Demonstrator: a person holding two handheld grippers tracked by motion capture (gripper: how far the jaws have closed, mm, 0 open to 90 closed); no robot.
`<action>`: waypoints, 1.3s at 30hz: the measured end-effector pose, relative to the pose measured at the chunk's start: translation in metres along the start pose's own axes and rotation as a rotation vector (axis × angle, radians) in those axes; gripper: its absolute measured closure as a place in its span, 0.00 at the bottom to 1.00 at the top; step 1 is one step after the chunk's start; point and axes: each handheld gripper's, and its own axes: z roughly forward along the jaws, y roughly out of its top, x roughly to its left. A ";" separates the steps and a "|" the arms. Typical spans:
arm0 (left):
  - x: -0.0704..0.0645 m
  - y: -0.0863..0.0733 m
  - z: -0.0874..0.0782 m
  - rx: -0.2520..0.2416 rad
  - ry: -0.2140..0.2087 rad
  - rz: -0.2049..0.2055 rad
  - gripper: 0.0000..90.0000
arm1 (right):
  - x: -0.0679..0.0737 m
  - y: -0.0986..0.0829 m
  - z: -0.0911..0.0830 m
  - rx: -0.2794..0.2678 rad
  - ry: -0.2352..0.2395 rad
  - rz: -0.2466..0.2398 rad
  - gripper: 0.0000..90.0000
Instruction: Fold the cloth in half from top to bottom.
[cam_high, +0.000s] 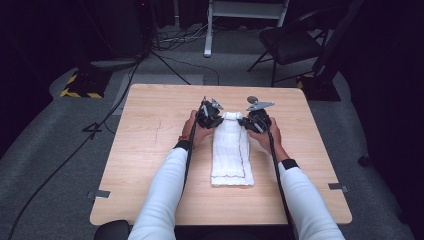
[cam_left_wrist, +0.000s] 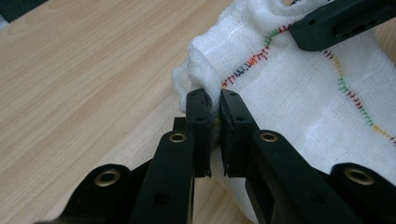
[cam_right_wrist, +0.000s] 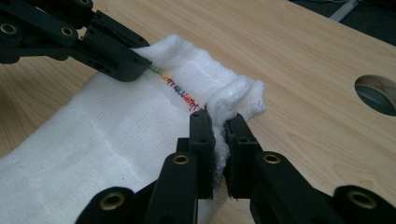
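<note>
Lying between each hand-held gripper (cam_left_wrist: 214, 105) (cam_right_wrist: 219, 128), pinched cloth (cam_high: 230, 150) corners.

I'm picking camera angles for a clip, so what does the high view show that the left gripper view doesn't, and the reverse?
High view alone: the whole long folded white gauze cloth lying lengthwise on the light wooden table, both white-sleeved forearms, and the black folding chair beyond.

Left gripper view alone: the left hand-held gripper with its jaws pinched on a bunched cloth corner, and the multicoloured stitching along the hem in detail.

Both: the cloth, the tabletop, and the right hand-held gripper at the opposite far corner.
</note>
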 end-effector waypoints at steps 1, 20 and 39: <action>0.000 0.002 -0.001 -0.010 -0.006 -0.002 0.93 | 0.000 0.001 -0.001 -0.005 -0.003 -0.003 0.93; -0.013 0.002 -0.035 -0.111 -0.064 0.034 0.92 | 0.005 0.001 -0.038 -0.094 0.038 -0.012 0.93; -0.030 -0.017 -0.067 -0.202 -0.138 0.121 0.92 | 0.026 -0.007 -0.072 -0.136 0.112 -0.120 0.93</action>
